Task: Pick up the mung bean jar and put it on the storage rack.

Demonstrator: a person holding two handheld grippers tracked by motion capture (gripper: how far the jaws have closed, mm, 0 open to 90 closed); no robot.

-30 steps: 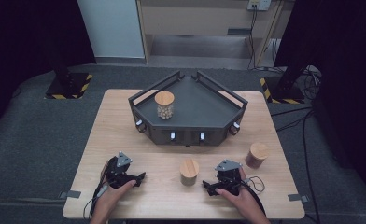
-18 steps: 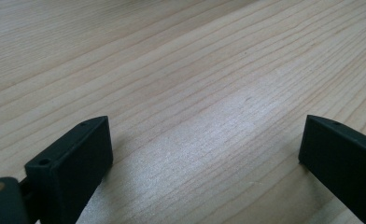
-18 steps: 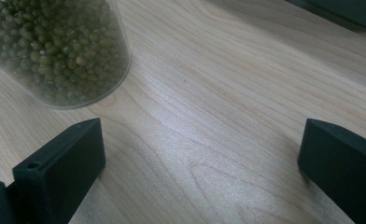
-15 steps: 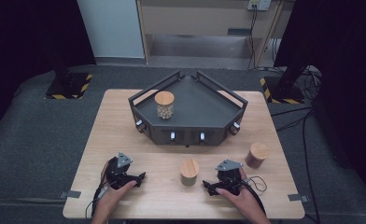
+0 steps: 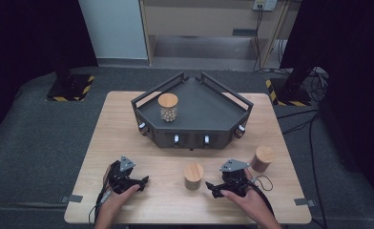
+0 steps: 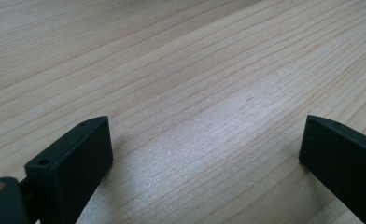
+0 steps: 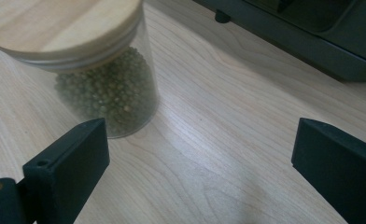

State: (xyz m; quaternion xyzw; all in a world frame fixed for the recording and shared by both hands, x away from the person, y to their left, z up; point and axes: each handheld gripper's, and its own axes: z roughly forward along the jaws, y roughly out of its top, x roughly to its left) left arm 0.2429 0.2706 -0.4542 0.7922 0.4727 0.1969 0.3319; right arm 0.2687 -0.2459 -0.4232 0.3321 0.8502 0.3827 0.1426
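Nothing is seen to have moved across the last second: in the high view both grippers rest at the near edge of the table [image 5: 128, 114] in the same places as before, and the three jars stand where they stood, so the work is judged not yet begun, with a reach still to be made. The right gripper [image 5: 212, 187] is held with its jaws wide apart and empty, and the lidded jar [image 5: 193, 175] nearest it stands just beyond and to the left of its jaw tips, close but not touched. The left gripper [image 5: 144, 181] is likewise held apart and empty, with that same jar farther off ahead of its tips. A second jar [image 5: 263, 159] stands behind and to the side of the right gripper, and a third jar [image 5: 168, 107] already stands on the dark tray [image 5: 209, 117] well beyond both tools, which suggests that the near jar is meant to follow it. What the high view cannot give is supplied by the right gripper view: the near jar [image 7: 97, 65] is shown to be clear glass under a wooden lid, filled with small green grains, and it lies off the left jaw rather than between the two, so a shift toward it is judged necessary before any closing. The edge of the tray [image 7: 312, 42] is seen ahead and to the right there. In the left gripper view bare wood [image 6: 195, 93] alone lies between the parted jaws.
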